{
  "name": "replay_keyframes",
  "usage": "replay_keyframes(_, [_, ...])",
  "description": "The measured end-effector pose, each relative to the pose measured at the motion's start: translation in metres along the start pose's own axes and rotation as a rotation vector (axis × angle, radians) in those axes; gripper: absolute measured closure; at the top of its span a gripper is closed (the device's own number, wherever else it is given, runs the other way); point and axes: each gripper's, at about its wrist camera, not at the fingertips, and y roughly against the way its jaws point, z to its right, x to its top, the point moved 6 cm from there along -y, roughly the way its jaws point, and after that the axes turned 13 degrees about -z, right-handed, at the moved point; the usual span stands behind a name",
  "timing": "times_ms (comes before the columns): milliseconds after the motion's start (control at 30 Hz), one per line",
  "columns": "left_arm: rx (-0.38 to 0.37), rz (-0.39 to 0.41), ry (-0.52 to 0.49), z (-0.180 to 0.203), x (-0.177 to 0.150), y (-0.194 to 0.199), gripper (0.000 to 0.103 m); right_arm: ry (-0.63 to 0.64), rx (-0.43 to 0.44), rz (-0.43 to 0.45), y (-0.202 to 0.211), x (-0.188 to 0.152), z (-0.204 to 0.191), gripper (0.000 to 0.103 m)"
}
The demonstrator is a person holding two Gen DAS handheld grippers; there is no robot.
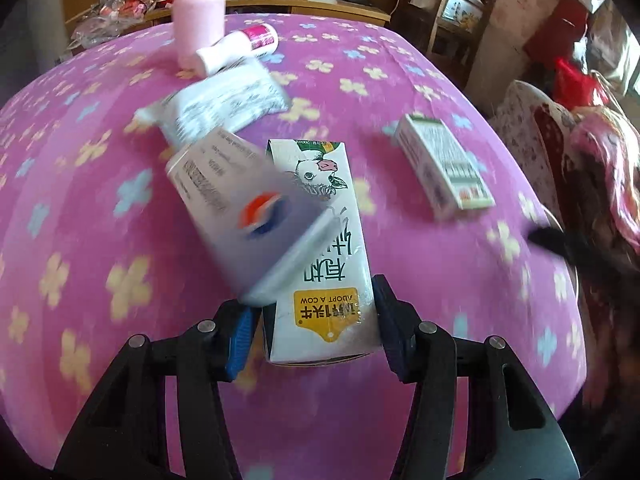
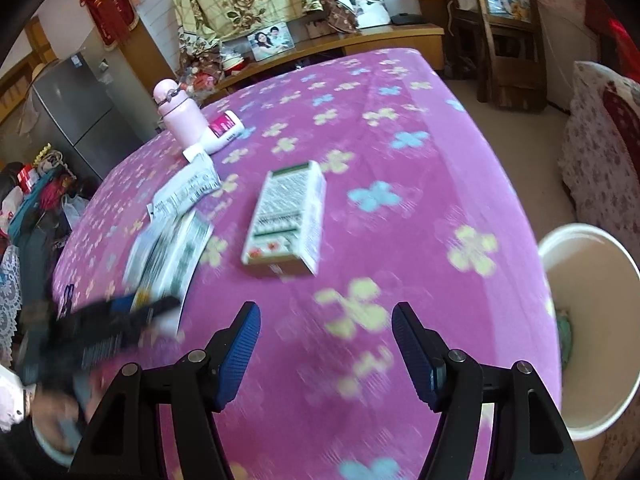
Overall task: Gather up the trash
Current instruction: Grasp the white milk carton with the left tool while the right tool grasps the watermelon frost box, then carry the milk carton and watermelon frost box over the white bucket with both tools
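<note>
Left wrist view: my left tool point(image 1: 316, 330) is clenched on the milk carton point(image 1: 326, 264), both blue pads pressed against its sides at the near end, cow picture facing up. A grey box with a red-and-blue logo point(image 1: 244, 208) lies tilted across the carton's left side, badly blurred, so I can't tell whether it rests on the carton or hangs clear of it. Beyond it, a crumpled white wrapper point(image 1: 224, 104) lies on the pink flowered cover of the counter point(image 1: 100, 208), and further back a white tube with a pink label point(image 1: 240, 46) is just beside the upright pink bottle point(image 1: 198, 12). Off to the right, well apart, a small green-and-white box point(image 1: 444, 170) lies flat.

Over on the right wrist view, my right tool point(image 2: 326, 350) is released, jaws wide with nothing between them, hovering over the counter's near edge. That small box sits ahead of it. A white bin point(image 2: 592, 320) stands at the counter's right edge, something greenish visible inside.
</note>
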Motion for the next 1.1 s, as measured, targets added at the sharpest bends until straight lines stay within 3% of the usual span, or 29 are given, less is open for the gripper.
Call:
replay_keyframes(200, [-0.066,-0.024,0.011,-0.005,-0.039,0.013,0.051,0.038,-0.066,-0.048,-0.036,0.041,-0.029,0.033])
replay_keyframes(300, [-0.089,-0.034,0.005,-0.004,-0.051,0.017,0.051,0.053,-0.170,-0.069,-0.058,0.061,-0.039,0.032])
replay_keyframes(400, [-0.080,-0.029,-0.020,-0.002,-0.057,0.019,0.050,0.035,-0.167,-0.109,-0.078,0.075,-0.039,0.034])
replay_keyframes(433, [-0.074,-0.025,-0.030,-0.001,-0.058,0.019,0.050,0.038,-0.177,-0.089,-0.077,0.076,-0.038,0.052])
replay_keyframes(533, [-0.072,-0.020,-0.021,-0.001,-0.057,0.019,0.049,0.049,-0.147,-0.096,-0.073,0.067,-0.036,0.053])
replay_keyframes(633, [-0.075,-0.047,-0.011,0.000,-0.050,0.012,0.047,0.089,-0.147,-0.109,-0.059,0.037,-0.029,0.053])
replay_keyframes(800, [-0.039,-0.027,0.001,-0.001,-0.031,0.006,0.046,0.108,-0.135,-0.125,-0.035,-0.013,-0.019,0.052])
replay_keyframes(900, [-0.023,-0.025,0.019,-0.002,-0.021,0.002,0.046,0.076,-0.128,-0.119,-0.027,-0.027,-0.012,0.040])
replay_keyframes(967, [-0.020,-0.025,0.033,-0.002,-0.017,0.001,0.046,0.069,-0.136,-0.102,-0.028,-0.027,-0.011,0.039])
replay_keyframes(1000, [-0.020,-0.023,0.038,-0.002,-0.018,0.001,0.047,0.071,-0.137,-0.090,-0.027,-0.028,-0.011,0.040])
replay_keyframes(1033, [-0.025,-0.022,0.043,-0.001,-0.018,0.001,0.053,0.072,-0.141,-0.080,-0.028,-0.027,-0.011,0.051])
replay_keyframes(1100, [-0.045,-0.029,0.036,0.003,-0.020,0.001,0.053,0.084,-0.146,-0.066,-0.026,-0.028,-0.012,0.053])
